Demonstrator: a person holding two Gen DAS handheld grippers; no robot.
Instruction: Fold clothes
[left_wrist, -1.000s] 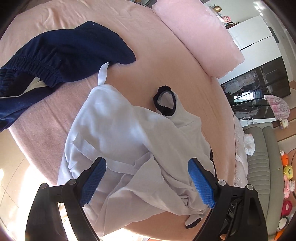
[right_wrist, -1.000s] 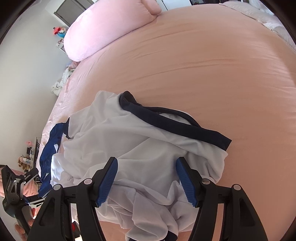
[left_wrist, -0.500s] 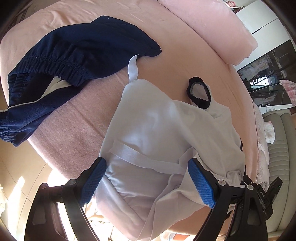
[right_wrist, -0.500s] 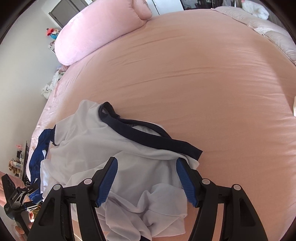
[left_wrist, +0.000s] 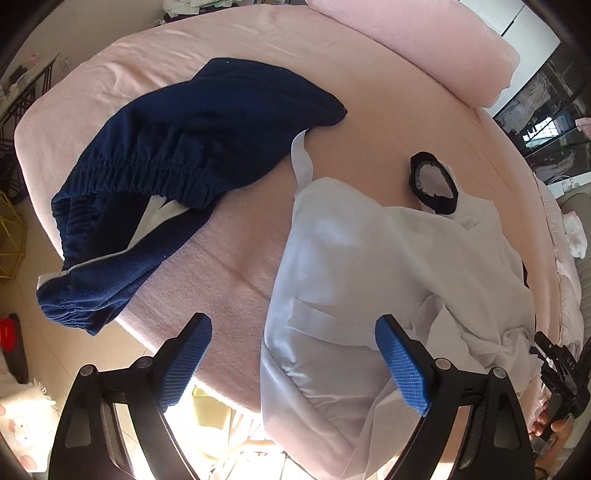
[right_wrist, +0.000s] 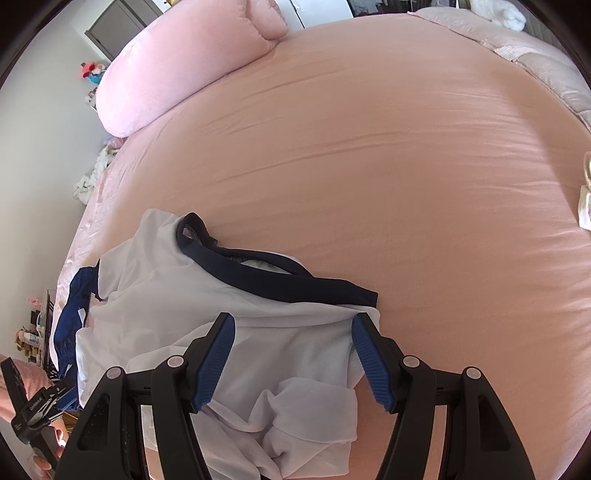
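Both pairs of jaws stand apart and empty, the left gripper (left_wrist: 293, 362) and the right gripper (right_wrist: 293, 360) poised over the near end of a crumpled white garment with navy trim (left_wrist: 354, 266) at the pink bed's (right_wrist: 406, 166) edge. Nothing looks folded yet. Farther off, dark navy elastic-waisted shorts (left_wrist: 184, 155) lie bunched and untouched, so I judge the whole task remains.

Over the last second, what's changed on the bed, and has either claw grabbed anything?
Both views have swung. The left claw now takes in more of the navy shorts and sits at the near edge of the white garment. The right claw now sees more bare bed. Neither has taken hold of anything; both stay open. The clothes seem to lie as before.
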